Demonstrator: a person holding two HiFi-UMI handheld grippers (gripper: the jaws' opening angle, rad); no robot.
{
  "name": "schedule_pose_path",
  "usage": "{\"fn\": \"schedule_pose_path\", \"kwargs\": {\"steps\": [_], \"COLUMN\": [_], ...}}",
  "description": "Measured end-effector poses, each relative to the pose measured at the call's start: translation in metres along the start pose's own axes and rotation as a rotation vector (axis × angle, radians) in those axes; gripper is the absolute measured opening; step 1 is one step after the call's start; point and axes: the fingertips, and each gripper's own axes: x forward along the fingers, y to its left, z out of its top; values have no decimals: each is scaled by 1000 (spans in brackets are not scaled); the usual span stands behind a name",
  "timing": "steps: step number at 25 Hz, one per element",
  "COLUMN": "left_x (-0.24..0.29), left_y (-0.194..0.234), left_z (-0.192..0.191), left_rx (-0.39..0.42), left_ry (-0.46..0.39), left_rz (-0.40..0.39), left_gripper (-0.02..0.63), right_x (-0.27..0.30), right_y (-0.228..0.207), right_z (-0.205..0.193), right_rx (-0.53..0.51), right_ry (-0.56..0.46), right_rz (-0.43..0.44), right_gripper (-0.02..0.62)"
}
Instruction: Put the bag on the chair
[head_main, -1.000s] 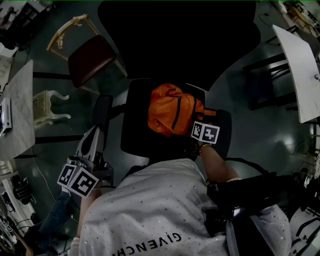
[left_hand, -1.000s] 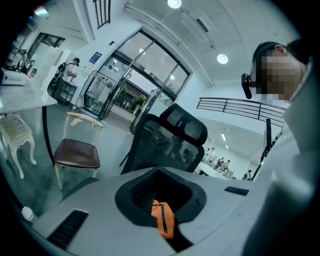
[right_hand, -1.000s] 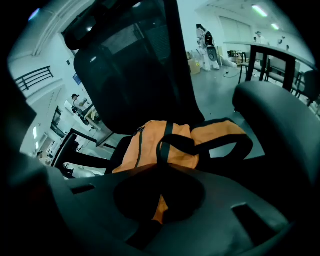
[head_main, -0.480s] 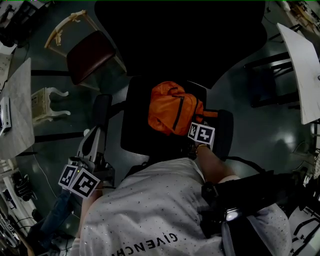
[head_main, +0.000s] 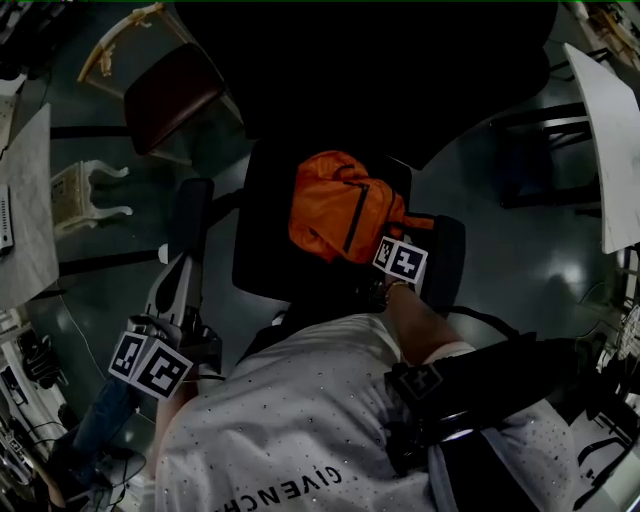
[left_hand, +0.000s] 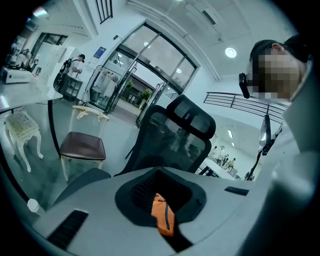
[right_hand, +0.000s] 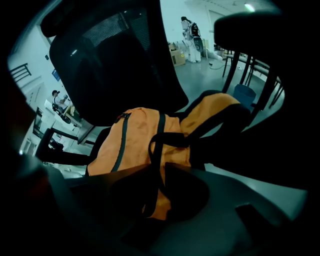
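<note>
Orange bag (head_main: 338, 205): soft matt cloth, black woven straps (right_hand: 159, 134). Chair (left_hand: 174, 144) back, see-through mesh. Floor (head_main: 505, 270) smooth, glossy.

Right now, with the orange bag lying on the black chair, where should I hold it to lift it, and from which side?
Take the black strap of the bag: it loops loose over the fabric on its near side. Probably come from above, opposite the chair's backrest.

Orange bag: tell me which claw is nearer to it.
Right. The right claw is at the orange bag, its jaws just opening with the bag's strap between them; the left claw hangs apart, outside the chair's armrest.
</note>
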Motion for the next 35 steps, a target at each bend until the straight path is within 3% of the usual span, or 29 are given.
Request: {"fn": "schedule_pose_path", "kwargs": {"steps": [9, 14, 21, 35], "left_x": [-8, 1, -7, 7], "left_y": [7, 3, 10, 19], "left_z": [-1, 6, 16, 20], "left_rx": [-19, 2, 31, 13], "left_ry": [-8, -24, -16, -4], "left_rz": [39, 52, 25, -24], "left_gripper": [2, 2, 0, 0], "right_x": [5, 6, 7, 4], "right_y": [1, -4, 10, 16], "right_z": [-1, 6, -3, 0], "right_rx": [-1, 34, 91, 242], "right_ry": [18, 13, 10, -39], "right_rz": [19, 20, 49, 142], "right_gripper": [65, 104, 134, 166]}}
